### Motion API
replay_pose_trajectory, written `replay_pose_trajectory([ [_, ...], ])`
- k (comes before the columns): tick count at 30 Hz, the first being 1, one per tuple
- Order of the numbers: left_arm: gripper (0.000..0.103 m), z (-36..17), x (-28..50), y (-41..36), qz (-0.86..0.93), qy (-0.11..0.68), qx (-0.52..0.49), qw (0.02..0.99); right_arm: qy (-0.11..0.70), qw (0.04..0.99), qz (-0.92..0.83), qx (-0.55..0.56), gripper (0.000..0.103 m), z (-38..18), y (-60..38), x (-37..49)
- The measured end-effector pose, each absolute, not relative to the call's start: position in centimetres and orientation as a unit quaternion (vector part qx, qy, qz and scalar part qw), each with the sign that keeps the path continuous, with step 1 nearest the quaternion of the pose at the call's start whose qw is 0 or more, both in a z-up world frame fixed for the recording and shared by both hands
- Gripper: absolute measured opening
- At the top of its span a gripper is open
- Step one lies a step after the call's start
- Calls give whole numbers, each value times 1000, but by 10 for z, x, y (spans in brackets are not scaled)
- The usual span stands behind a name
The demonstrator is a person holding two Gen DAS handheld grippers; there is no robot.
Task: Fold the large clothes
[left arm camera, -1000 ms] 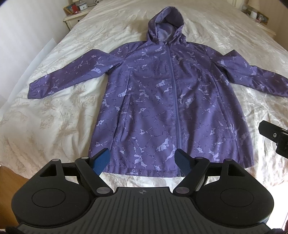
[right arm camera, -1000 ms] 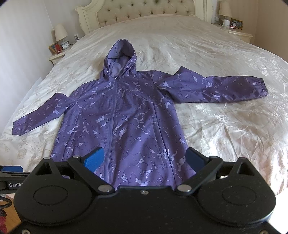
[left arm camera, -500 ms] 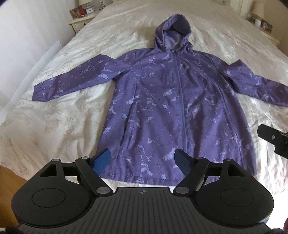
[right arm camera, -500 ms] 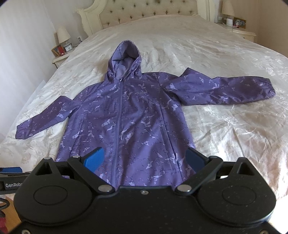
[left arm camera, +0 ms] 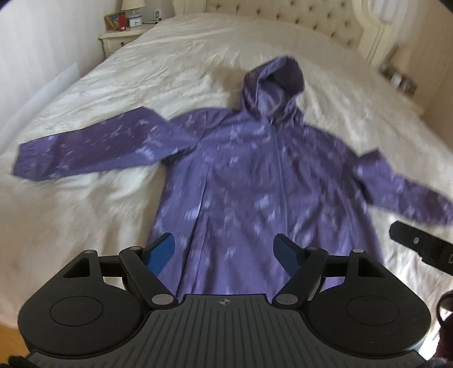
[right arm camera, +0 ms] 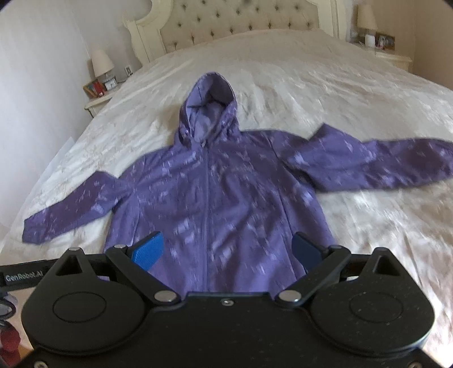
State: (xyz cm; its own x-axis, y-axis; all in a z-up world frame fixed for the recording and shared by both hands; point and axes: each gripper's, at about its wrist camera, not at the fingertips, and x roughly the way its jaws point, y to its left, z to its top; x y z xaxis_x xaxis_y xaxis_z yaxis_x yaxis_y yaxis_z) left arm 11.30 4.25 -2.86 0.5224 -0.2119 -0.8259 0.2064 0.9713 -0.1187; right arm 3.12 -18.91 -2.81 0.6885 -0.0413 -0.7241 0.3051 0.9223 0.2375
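Left wrist view, blurred: one purple hooded jacket (left arm camera: 249, 181) lies flat, front up and zipped, on the white bedspread (left arm camera: 113, 85), both sleeves spread, hood toward the headboard (right arm camera: 240, 22). Left gripper (left arm camera: 225, 253) and right gripper (right arm camera: 228, 250) hang above the jacket's hem, jaws apart, empty. Two nightstands flank the headboard. No containers visible.
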Motion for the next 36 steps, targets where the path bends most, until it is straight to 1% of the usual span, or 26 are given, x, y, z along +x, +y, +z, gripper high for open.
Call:
replay_pose_trajectory([
  [5, 76, -53, 168, 78, -148, 469, -57, 869, 377, 909, -86, 158, 96, -37, -178, 85],
  [8, 77, -71, 199, 111, -105, 475, -65, 872, 381, 910, -76, 148, 93, -45, -166, 117],
  [13, 77, -96, 240, 191, -36, 471, -105, 875, 394, 906, -56, 147, 92, -55, -145, 167],
  [21, 78, -126, 280, 300, 98, 476, -123, 865, 417, 900, -15, 127, 92, -71, -111, 225],
  [27, 77, -159, 299, 332, 121, 479, -154, 856, 438, 892, 2, 114, 91, -85, -92, 252],
  [31, 77, -167, 316, 345, 118, 458, -170, 864, 448, 889, 6, 99, 91, -93, -81, 268],
  [34, 76, -171, 327, 357, 125, 450, -212, 858, 455, 885, 7, 98, 91, -100, -76, 282],
  [35, 74, -171, 327, 362, 126, 445, -233, 855, 456, 885, 7, 99, 91, -103, -75, 286],
  [36, 58, -171, 326, 368, 125, 436, -256, 854, 457, 884, 7, 99, 91, -105, -74, 291],
])
